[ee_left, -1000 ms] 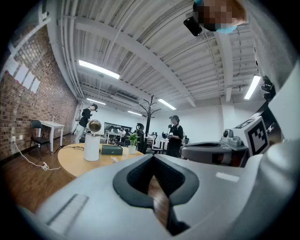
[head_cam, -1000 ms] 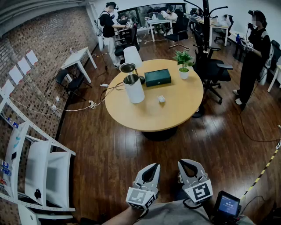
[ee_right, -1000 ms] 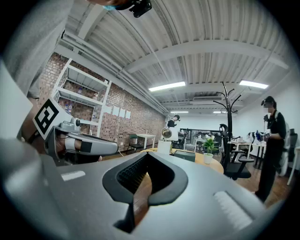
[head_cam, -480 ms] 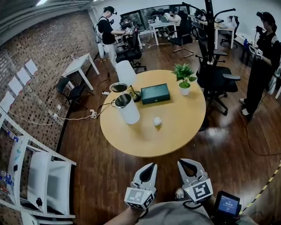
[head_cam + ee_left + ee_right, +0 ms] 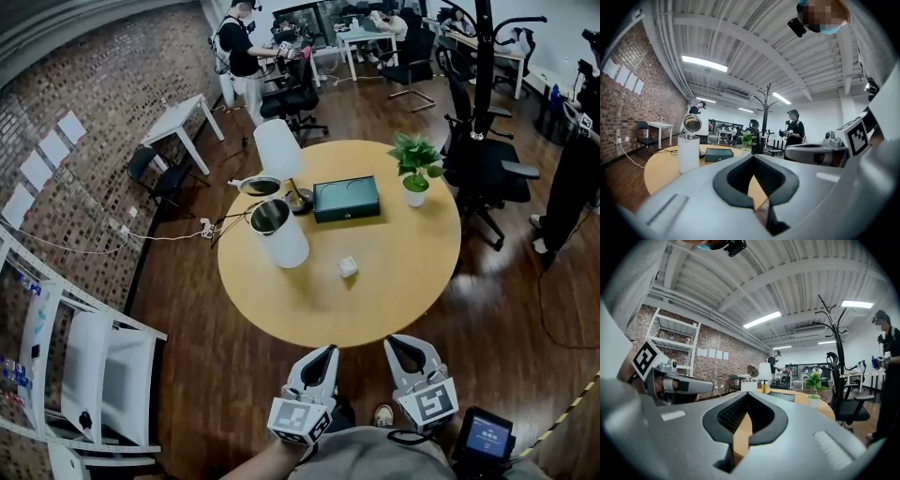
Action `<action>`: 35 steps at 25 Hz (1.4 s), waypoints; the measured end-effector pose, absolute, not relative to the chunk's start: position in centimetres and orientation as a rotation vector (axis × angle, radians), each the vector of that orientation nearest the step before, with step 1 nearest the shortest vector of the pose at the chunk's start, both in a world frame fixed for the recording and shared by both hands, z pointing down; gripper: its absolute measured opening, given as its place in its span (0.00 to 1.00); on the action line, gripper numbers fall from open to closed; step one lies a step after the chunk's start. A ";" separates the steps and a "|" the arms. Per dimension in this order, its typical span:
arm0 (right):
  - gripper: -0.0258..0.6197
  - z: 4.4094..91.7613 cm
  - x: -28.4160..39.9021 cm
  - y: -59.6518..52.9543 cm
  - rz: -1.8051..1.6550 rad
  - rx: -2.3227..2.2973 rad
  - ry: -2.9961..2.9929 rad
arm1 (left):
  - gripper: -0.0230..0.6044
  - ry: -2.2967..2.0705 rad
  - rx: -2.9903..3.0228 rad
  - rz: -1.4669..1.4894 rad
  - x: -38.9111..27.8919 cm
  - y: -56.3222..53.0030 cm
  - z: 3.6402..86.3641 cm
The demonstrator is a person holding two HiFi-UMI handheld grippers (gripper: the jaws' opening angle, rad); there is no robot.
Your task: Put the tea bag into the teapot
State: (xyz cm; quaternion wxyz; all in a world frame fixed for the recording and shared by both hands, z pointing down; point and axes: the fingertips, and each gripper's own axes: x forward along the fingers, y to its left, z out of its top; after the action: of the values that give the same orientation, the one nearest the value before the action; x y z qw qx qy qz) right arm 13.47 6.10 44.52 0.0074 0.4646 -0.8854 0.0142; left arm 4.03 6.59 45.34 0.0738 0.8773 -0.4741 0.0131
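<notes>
Wooden floor surrounds the round bench [image 5: 403, 281]. In the head view the tea bag [image 5: 348, 266] lies near the bench centre, apart from the open teapot [image 5: 278, 236] by the left edge. The left tool [image 5: 323, 355] and right tool [image 5: 399, 345] hang just outside the near edge. The left gripper view shows closed, empty jaws. The right gripper view shows the same.

the teapot [image 5: 281, 242] and tea bag [image 5: 348, 267] are showing white, the table [image 5: 394, 286] tan, the box [image 5: 346, 199] dark green.
</notes>
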 end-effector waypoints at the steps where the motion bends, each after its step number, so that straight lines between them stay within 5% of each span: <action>1: 0.05 45.0 13.1 5.2 0.051 1.449 -2.761 | 0.04 -1.420 2.628 0.039 3.6 5.7 45.9; 18: 0.05 47.1 6.2 -13.0 0.034 1.630 -2.482 | 0.04 -1.102 2.699 0.012 -3.0 -14.8 47.8; 35: 0.05 50.4 8.3 -21.2 0.166 1.655 -2.459 | 0.04 -1.083 2.629 0.146 -1.3 -22.7 52.7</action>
State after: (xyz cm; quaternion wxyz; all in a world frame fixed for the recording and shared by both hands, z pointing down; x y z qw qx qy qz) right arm 8.29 -21.21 50.42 0.0862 0.5555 -0.8252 0.0557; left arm -1.34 -22.69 52.72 0.1470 0.9134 -0.3762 0.0507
